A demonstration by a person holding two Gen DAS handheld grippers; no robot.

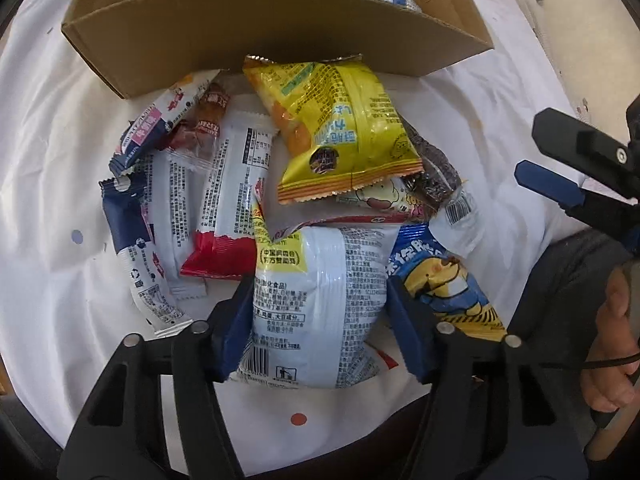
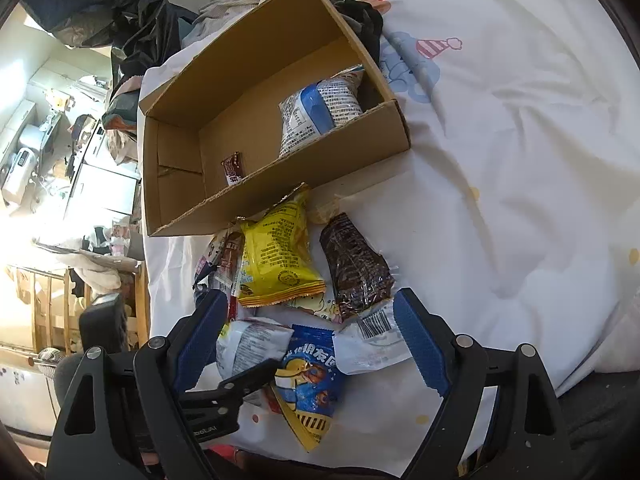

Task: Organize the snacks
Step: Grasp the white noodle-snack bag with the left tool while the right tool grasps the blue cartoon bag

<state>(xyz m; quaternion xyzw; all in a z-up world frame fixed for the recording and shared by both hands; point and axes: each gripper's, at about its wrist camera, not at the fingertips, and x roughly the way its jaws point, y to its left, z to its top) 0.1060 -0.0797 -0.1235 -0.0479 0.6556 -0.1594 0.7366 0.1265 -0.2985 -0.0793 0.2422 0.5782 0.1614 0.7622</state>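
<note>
A pile of snack packets lies on a white sheet in front of an open cardboard box. My left gripper is open, its blue pads on either side of a white puffed-snack bag. A yellow bag lies at the top of the pile, next to a blue cartoon bag and a dark brown packet. My right gripper is open above the near end of the pile and holds nothing. The box holds a white-and-blue bag and a small brown bar.
Several white, red and navy bar wrappers lie left of the yellow bag. The printed white sheet spreads out to the right. A black bag and cluttered furniture stand beyond the box. The person's hand shows at right.
</note>
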